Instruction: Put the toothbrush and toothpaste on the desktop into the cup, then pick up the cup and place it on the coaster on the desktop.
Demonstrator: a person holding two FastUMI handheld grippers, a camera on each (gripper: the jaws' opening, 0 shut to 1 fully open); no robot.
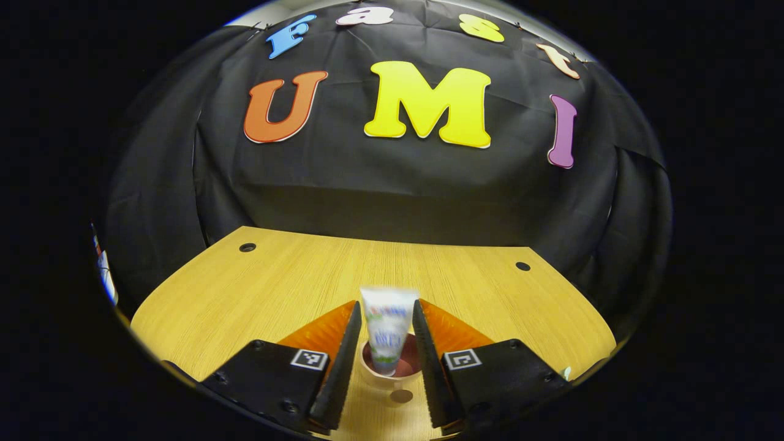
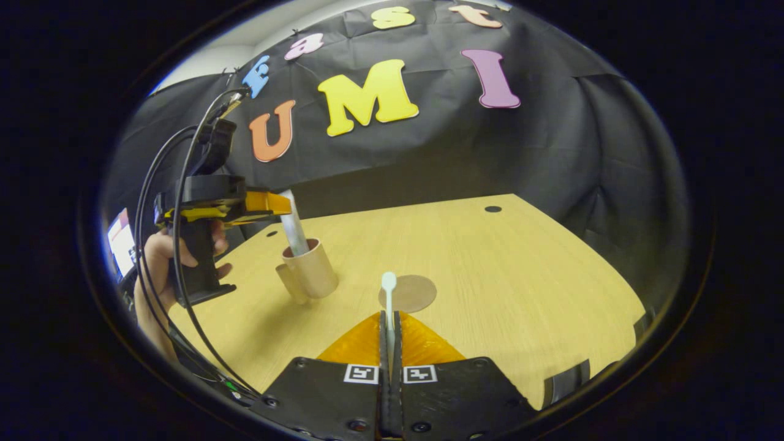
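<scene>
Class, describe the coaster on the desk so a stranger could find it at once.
Start at the wooden desk. Near its middle, right of the tan cup, lies the coaster, just beyond the toothbrush tip. It is a flat brown disc; the cup stands tall beside it.

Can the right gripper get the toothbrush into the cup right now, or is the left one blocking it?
Probably not yet. The left gripper hangs right over the cup with the toothpaste standing in its mouth. The right gripper, shut on the toothbrush, has open desk ahead otherwise.
</scene>
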